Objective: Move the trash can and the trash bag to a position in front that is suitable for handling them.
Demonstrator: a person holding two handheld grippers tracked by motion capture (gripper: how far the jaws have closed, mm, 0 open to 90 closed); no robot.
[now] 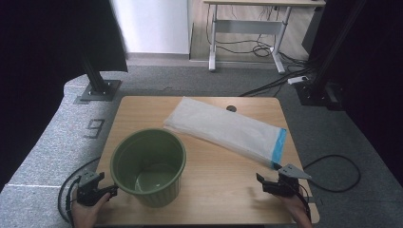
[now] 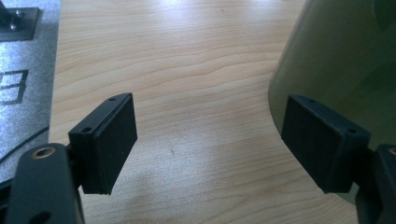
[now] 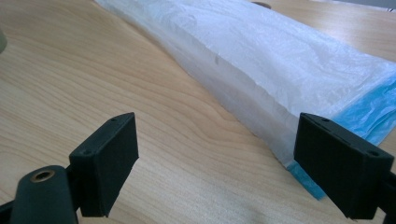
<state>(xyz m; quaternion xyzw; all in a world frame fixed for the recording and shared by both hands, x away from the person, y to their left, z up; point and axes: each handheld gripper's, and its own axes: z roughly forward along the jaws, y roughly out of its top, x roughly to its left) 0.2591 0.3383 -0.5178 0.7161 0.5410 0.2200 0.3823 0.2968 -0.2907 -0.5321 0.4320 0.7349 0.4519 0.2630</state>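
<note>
Lower left of the high view, the left gripper (image 1: 112,190) sits at the table's (image 1: 223,185) near edge – jaws spread wide, nothing between them, its tips just beside the wall of the green ribbed bin (image 1: 148,166); whether they touch it, I cannot tell. Lower right, the right gripper (image 1: 261,181) rests low over the wood, jaws wide apart and empty too. The bin stands upright left of centre, nothing inside but its shiny floor. Farther back, slanting from upper centre to right – a folded white plastic bag (image 1: 228,129) with a blue edge (image 1: 280,145), lying flat near the right gripper.
</note>
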